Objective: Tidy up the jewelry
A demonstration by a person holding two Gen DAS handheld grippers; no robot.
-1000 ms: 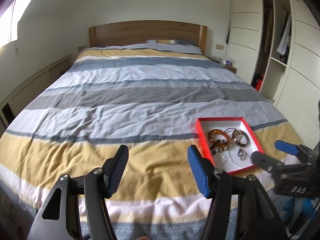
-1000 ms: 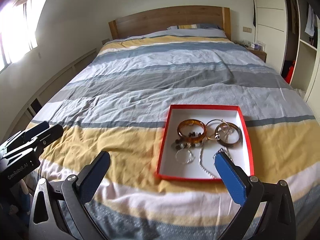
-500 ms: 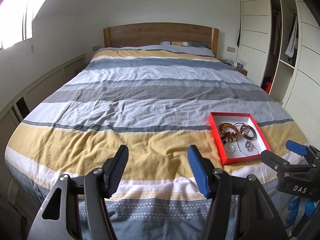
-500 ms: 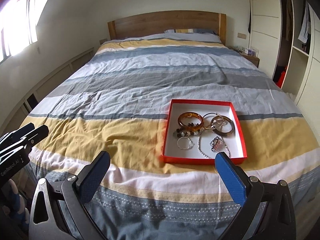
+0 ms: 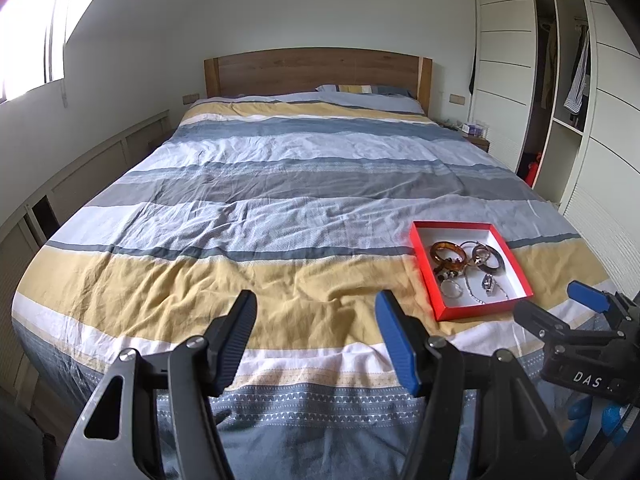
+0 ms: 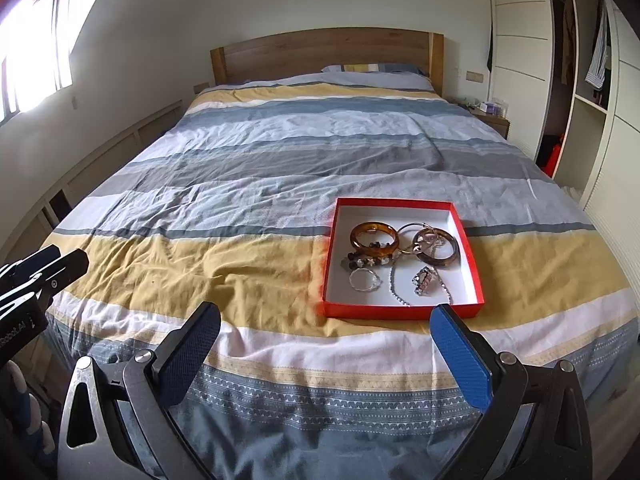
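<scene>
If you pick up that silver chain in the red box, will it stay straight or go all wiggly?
Probably wiggly: the silver chain lies in a loose curve on the floor of the red box, so it looks floppy. It seems thin, so likely light and slippery for wide pads. It runs up toward the bangles, so it might snag them.
</scene>
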